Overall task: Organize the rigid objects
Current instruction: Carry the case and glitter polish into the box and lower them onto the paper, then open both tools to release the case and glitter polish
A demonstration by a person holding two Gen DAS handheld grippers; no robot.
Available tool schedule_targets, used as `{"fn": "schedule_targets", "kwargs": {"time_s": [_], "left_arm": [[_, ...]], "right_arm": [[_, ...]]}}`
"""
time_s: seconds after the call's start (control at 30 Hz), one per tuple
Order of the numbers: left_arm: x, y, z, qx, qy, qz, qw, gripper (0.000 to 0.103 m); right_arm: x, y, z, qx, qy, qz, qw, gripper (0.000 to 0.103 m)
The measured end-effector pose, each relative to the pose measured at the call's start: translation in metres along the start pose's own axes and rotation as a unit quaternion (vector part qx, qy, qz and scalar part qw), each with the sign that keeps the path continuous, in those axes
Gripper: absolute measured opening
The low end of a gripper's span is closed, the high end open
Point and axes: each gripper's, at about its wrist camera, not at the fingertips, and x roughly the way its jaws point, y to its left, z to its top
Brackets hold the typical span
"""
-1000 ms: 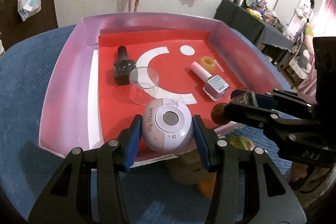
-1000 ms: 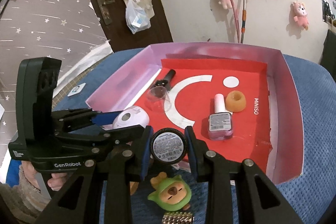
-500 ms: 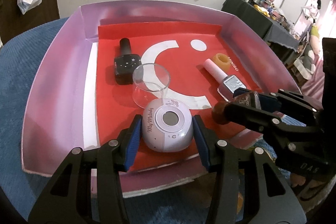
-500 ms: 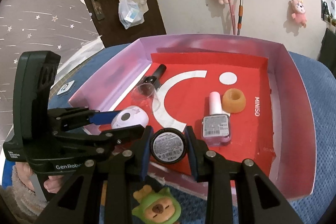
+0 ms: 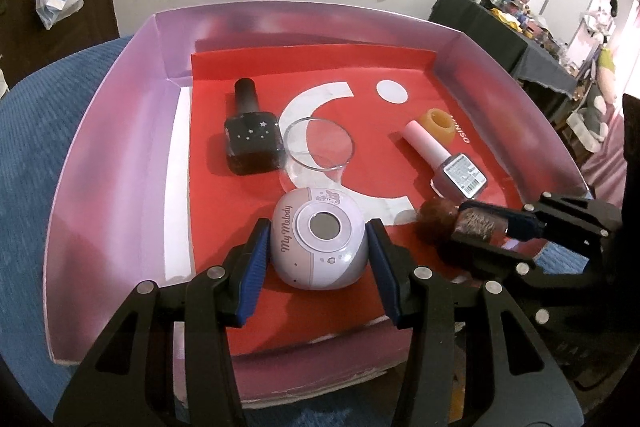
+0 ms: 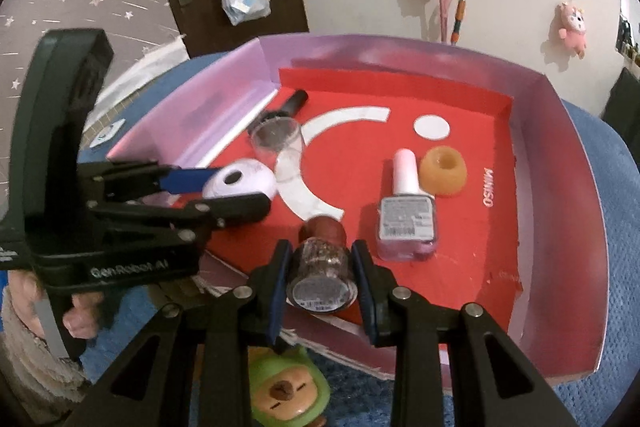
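Observation:
My left gripper (image 5: 318, 259) is shut on a white and lilac My Melody case (image 5: 319, 243), low over the red floor of the pink tray (image 5: 120, 131) near its front edge. My right gripper (image 6: 320, 267) is shut on a brown-capped glitter nail polish bottle (image 6: 322, 273), tilted cap-forward over the tray's front edge; it shows in the left wrist view (image 5: 460, 227) too. In the tray lie a black nail polish bottle (image 5: 250, 135), a clear cup (image 5: 318, 151), a pink nail polish bottle (image 6: 406, 215) and an orange ring holder (image 6: 443, 171).
The tray sits on a blue textured cushion (image 5: 32, 147). A green capybara toy (image 6: 286, 391) lies on the cushion under my right gripper, in front of the tray. A wall with plush toys and a door stand behind.
Both grippers have moved forward over the tray's front edge and lower. The right gripper's bottle has tipped from base-on to cap-forward, down toward the red floor.

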Motion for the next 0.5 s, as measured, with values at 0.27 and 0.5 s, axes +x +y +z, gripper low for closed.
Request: {"fn": "schedule_targets", "kwargs": {"time_s": [0.27, 0.5], "left_arm": [[0.004, 0.005, 0.006, -0.008, -0.002, 0.006, 0.9999, 0.046], [0.006, 0.005, 0.009, -0.005, -0.003, 0.016, 0.9999, 0.046]], "right_arm": [[0.009, -0.012, 0.007, 0.016, -0.010, -0.020, 1.000, 0.033], [0.018, -0.018, 0.016, 0.026, -0.018, -0.031, 0.999, 0.033]]}}
